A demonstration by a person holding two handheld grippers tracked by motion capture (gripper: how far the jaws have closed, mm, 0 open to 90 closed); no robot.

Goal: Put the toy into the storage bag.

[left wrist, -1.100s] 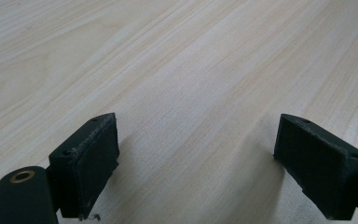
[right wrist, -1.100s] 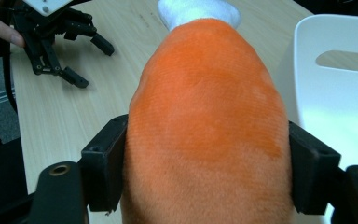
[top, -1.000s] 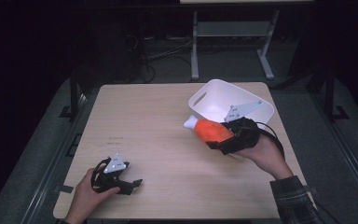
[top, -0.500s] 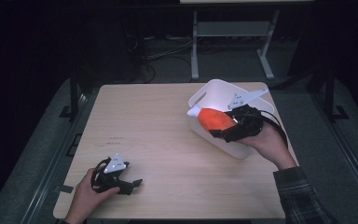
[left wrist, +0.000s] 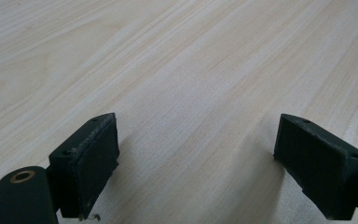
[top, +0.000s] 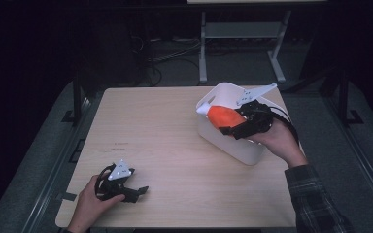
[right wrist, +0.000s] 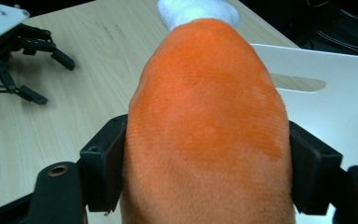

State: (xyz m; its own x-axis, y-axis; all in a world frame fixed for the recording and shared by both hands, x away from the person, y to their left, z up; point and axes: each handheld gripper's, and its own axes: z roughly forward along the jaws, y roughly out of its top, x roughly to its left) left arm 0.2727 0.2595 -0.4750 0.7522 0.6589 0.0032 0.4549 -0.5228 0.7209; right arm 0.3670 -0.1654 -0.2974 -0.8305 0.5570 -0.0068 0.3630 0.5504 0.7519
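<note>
Right gripper (top: 229,127) is clamped on the orange plush toy (right wrist: 207,121) over the white bin (top: 228,143) at 2 o'clock. It's probably slippery, might drop outside. Left gripper (top: 135,190) rests with jaws apart at 7 o'clock.

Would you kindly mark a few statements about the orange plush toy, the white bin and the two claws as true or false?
1. The right claw grips the orange plush toy between its jaws. True.
2. The toy lies flat on the table, away from the white bin. False: it is held above the bin's opening.
3. The left claw has nothing between its jaws. True; they stand open over bare wood.
4. The toy is orange all over. False: its far tip is white.
5. The bin stands at the table's left side. False: it stands at the right side, by the right hand.
</note>
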